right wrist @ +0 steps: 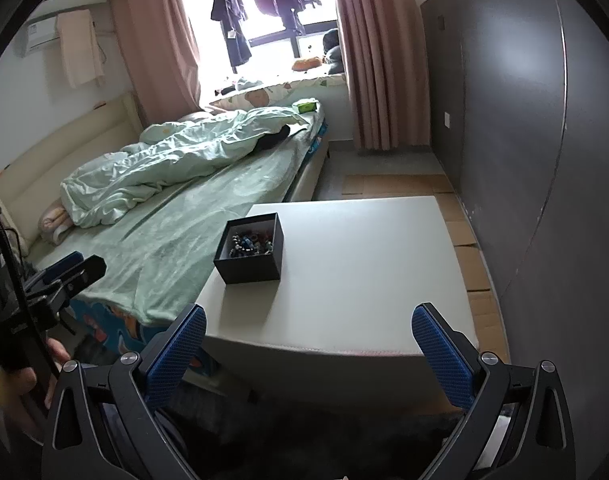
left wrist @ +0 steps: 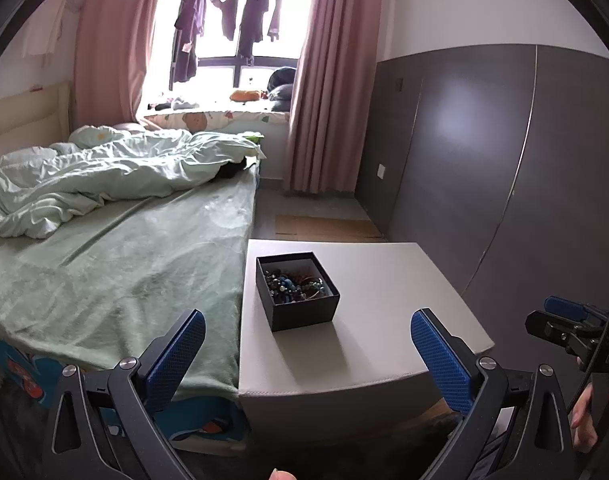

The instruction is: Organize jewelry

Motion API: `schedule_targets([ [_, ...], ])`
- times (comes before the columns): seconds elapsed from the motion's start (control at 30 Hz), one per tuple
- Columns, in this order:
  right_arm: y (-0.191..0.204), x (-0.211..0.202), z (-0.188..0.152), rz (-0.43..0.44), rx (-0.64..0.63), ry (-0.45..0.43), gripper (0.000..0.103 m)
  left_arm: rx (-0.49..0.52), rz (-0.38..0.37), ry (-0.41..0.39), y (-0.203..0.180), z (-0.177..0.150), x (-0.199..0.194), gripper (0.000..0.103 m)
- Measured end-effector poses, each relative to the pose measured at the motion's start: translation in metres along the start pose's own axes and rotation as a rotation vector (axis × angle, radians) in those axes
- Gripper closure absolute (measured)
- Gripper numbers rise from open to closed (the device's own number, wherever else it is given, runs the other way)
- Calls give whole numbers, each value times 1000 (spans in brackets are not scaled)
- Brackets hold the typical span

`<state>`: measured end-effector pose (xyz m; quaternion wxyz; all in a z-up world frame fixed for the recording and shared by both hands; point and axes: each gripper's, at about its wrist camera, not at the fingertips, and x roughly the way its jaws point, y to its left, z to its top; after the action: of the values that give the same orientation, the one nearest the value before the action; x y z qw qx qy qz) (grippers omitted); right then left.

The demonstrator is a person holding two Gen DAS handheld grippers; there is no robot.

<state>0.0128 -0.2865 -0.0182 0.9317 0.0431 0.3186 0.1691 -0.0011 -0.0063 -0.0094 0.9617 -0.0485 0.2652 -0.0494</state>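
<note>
While you hold both tools back from the white table [left wrist: 384,320], your left gripper [left wrist: 307,344] is spread wide with nothing between its blue pads [left wrist: 176,356], and your right gripper [right wrist: 309,340] is equally released. On the table's bed-side part sits the black box [left wrist: 304,312], lid off, with beaded jewelry [left wrist: 294,282] heaped inside. Beside the table lies the green-covered bed [left wrist: 116,264].
</note>
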Motion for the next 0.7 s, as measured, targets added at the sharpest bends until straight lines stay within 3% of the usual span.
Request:
schedule_targets([
  [0.7, -13, -8, -2, -13, 51, -16, 0, -3, 35, -14, -3, -4, -7, 0],
])
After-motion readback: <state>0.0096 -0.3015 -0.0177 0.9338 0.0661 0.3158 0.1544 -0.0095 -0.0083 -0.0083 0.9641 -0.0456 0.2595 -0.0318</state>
